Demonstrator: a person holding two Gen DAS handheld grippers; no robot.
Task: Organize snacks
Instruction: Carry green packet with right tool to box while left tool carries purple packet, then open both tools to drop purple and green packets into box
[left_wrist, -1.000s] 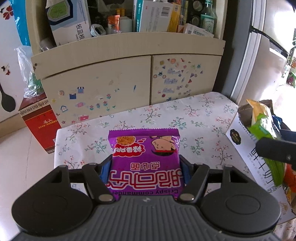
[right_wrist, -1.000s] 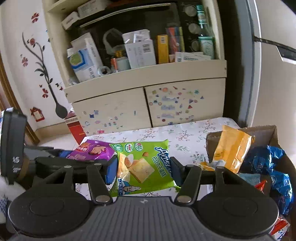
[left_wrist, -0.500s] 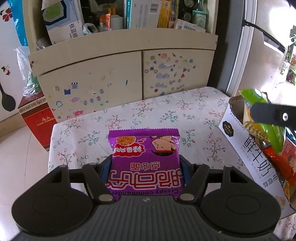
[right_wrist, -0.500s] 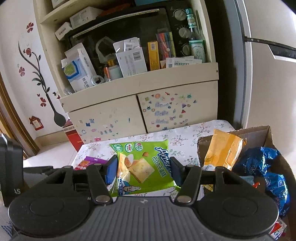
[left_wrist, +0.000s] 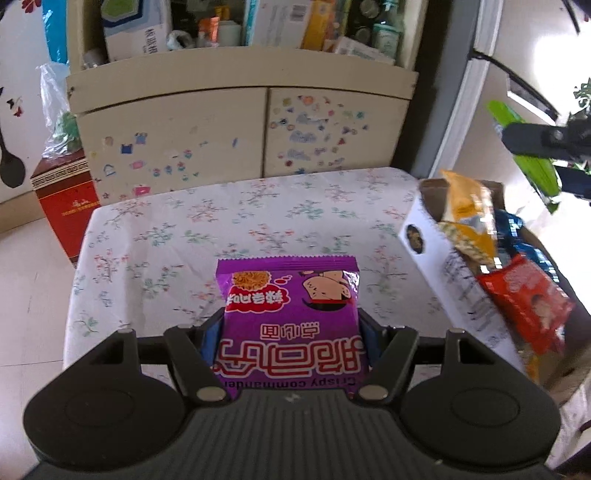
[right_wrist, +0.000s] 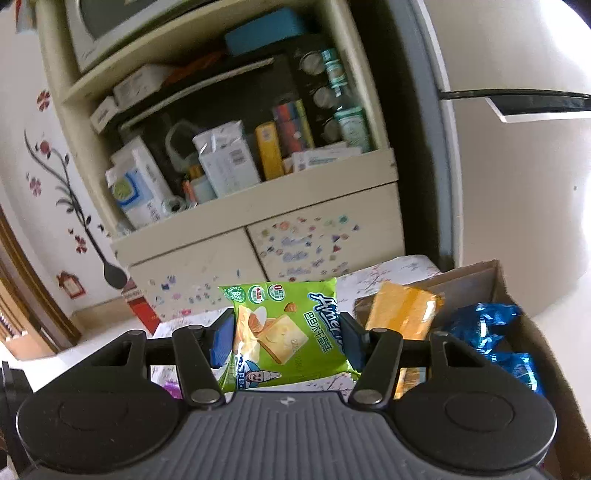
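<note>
Left tongs (left_wrist: 290, 334) are clamped on a purple packet (left_wrist: 290, 321) printed "Crispy commander", held above the floral tabletop (left_wrist: 221, 229). Right tongs (right_wrist: 286, 338) are closed on a green packet (right_wrist: 288, 332). Only the left view shows a red packet (left_wrist: 524, 302) in the cardboard box (left_wrist: 454, 288) at 3 o'clock; only the right view shows the shelf (right_wrist: 258, 192) at 12 o'clock. Since a second ago, the green packet has been raised above the box.
</note>
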